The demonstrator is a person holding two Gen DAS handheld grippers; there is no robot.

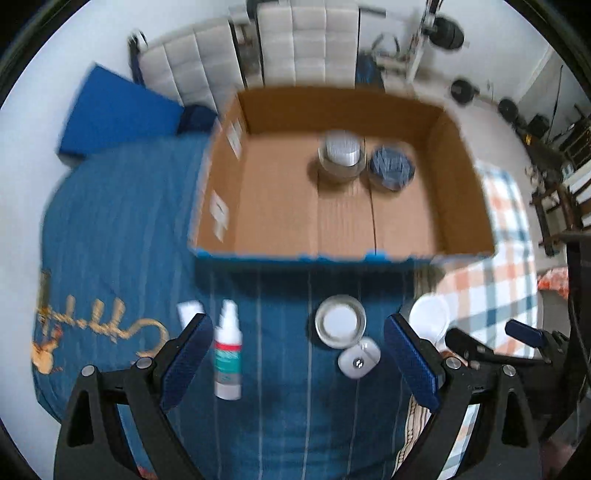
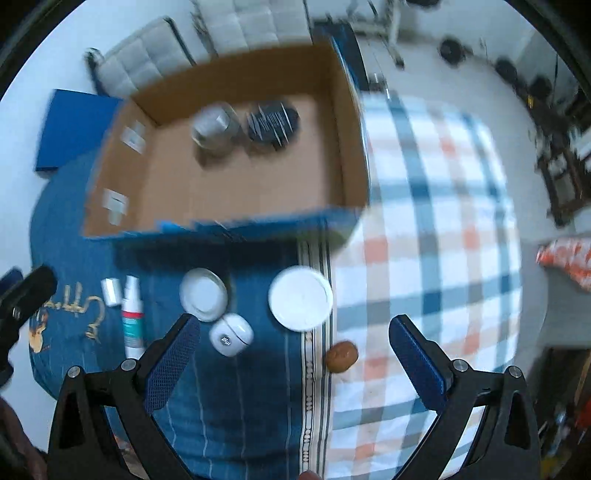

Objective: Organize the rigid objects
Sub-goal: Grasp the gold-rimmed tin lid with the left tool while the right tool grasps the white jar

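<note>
On bed: blue blanket (image 1: 122, 236) left, plaid sheet (image 2: 443, 221) right, white floor around. Open cardboard box (image 1: 458, 192) holds two jars at back. Before its near edge, well apart: spray bottle (image 1: 228, 350), round jar (image 1: 340, 320), white case (image 1: 359, 357), white lid (image 2: 300, 297), brown object (image 2: 342, 355). Left gripper (image 1: 295, 363) fingers apart, empty. Right gripper (image 2: 293, 363) fingers apart, empty.

Left gripper (image 1: 295, 350) wide above earbud case (image 1: 359, 357); 2 jars (image 1: 341, 155) in box (image 1: 461, 177).

Bed, chairs and gym gear

A blue quilt (image 1: 122, 229) and plaid blanket (image 2: 436, 229) cover the bed; white padded chairs (image 1: 306, 40), a blue pad (image 1: 118, 114) and dark weights (image 1: 448, 31) sit beyond.
</note>
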